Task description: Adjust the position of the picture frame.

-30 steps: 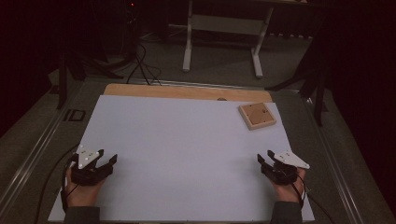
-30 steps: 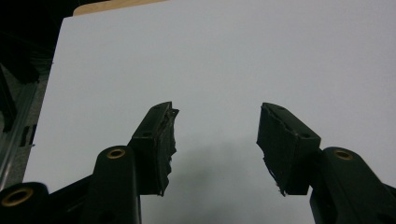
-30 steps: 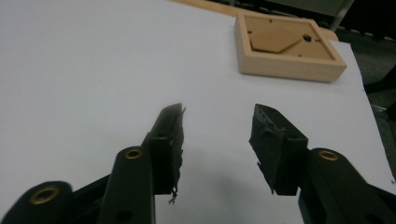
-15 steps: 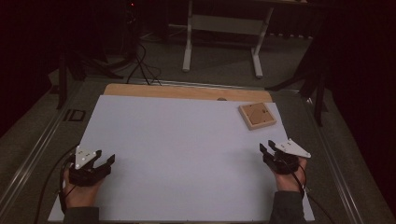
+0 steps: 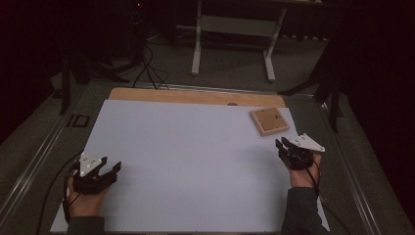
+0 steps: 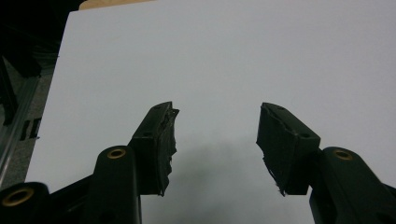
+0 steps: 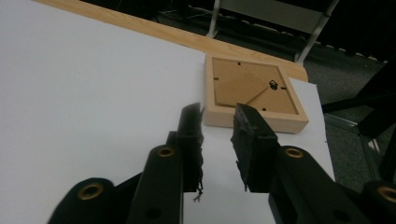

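Right hand-held gripper [image 5: 285, 145] has crept toward the frame [image 5: 269, 121], its jaws just narrowing, nothing between them yet. Frame lies face-down on the desk [image 5: 195, 142] just ahead of it, untouched. Left hand-held gripper [image 5: 111, 169] rests apart, wide and empty.

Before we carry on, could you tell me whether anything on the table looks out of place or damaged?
The small square wooden picture frame lies back side up and askew on the white sheet, near the far right corner. The black padding on the left claw's fingertips looks ragged and frayed. Nothing is spilled.
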{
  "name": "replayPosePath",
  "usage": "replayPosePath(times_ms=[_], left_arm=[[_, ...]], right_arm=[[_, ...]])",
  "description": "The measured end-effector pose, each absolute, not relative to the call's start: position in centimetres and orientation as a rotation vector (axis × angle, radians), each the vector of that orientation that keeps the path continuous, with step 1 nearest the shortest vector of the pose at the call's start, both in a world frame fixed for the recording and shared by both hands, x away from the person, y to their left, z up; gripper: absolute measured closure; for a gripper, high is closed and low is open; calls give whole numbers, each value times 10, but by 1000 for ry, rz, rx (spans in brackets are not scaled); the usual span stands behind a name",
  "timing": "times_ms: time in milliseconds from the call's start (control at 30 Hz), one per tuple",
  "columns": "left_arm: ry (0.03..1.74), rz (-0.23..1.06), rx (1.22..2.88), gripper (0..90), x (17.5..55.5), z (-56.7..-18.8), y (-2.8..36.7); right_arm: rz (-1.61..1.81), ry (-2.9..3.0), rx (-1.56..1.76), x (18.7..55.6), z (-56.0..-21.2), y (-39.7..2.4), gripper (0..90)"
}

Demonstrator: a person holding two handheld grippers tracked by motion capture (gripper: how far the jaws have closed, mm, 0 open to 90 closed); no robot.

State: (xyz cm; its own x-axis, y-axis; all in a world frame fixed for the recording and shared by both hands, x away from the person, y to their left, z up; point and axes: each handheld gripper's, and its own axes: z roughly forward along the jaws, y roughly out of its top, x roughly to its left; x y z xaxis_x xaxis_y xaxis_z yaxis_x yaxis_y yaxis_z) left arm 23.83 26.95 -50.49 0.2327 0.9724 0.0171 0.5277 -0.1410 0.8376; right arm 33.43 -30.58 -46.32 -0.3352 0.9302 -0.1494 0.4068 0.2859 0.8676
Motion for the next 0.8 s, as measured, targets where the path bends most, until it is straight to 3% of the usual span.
replayPosePath(times_ms=[400,800], left_arm=[[1392,775,1775,462,239,-505,271],[1398,781,1768,462,240,-505,272]], right_arm=[[959,1876,1202,356,-470,-305,893],[921,1868,1267,376,-482,-312,897]])
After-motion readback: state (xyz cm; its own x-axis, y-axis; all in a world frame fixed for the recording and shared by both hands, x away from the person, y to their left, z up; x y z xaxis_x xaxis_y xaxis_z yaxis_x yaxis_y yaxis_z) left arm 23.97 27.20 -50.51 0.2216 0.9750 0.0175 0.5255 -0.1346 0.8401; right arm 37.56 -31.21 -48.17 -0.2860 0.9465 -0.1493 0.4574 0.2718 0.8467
